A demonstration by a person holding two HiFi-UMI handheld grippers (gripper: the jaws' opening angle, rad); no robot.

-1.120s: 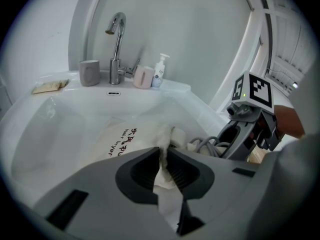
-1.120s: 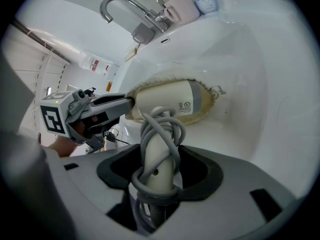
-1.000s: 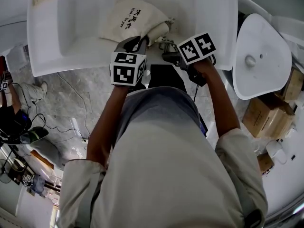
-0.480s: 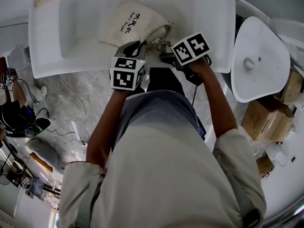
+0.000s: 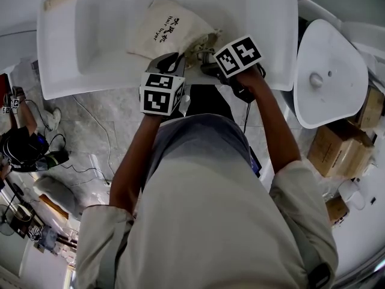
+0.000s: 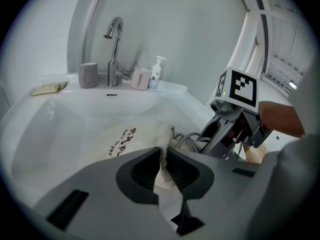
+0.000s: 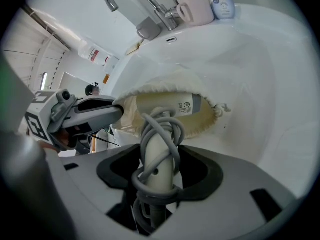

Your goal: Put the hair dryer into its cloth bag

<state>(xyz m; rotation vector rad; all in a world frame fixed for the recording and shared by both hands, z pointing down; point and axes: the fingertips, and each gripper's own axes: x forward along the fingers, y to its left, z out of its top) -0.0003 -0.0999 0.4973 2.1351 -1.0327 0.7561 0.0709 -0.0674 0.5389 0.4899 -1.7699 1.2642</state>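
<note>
The left claw (image 6: 162, 170) is clamped on a fold of the cream cloth drawstring bag (image 5: 163, 30), pinching the fabric at the rim of its mouth. The right claw (image 7: 158, 176) is closed round the handle of the off-white plastic hair dryer (image 7: 167, 105). The grey power cord (image 7: 149, 134) is coiled round that handle between the jaws.

The dryer's handle runs straight ahead of the right claw, along the line the claw points. Its barrel lies crosswise at the far end, already inside the bag's gathered mouth. The handle and cord are outside the bag. The bag's closed end lies farther ahead, beyond the barrel, so the remaining push looks to be forward along the handle's axis.

The left claw sits just beside the right one, on its left, holding the near lip of the mouth. The right claw is the one carrying the dryer.

The bag rests in the white ceramic sink basin (image 5: 90, 47), ahead of both claws. What else the bag holds cannot be seen.
</note>
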